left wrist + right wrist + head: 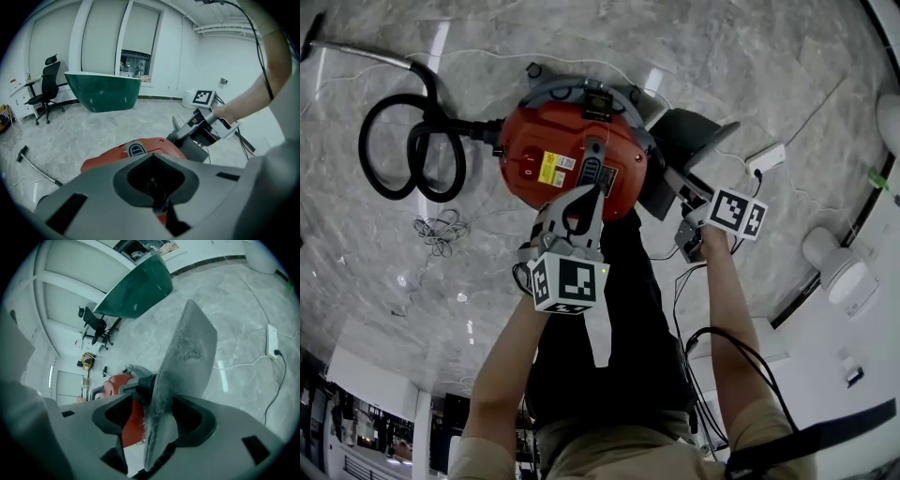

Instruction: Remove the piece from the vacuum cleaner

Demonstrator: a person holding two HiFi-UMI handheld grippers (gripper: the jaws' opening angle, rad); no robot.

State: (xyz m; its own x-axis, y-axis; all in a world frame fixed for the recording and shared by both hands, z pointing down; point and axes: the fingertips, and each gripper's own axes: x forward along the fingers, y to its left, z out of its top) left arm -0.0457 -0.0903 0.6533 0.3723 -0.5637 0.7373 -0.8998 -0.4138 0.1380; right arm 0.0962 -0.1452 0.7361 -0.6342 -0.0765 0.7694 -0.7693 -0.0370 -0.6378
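Note:
A round red vacuum cleaner point(562, 141) stands on the marble floor, its black hose point(412, 150) looped off to the left. My left gripper point(586, 202) is shut, its tips down at the grey handle on the vacuum's top point(136, 150). My right gripper point(684, 192) is just right of the vacuum, shut on a flat dark grey piece point(694, 136). In the right gripper view that dusty piece point(187, 352) stands edge-on between the jaws, with the vacuum point(117, 383) behind it.
A white power strip point(766, 157) and its cables lie on the floor to the right. A white round unit point(839, 267) sits near the wall. A tangle of thin cord point(441, 230) lies left. A green tub point(103, 89) and an office chair point(47, 86) stand farther off.

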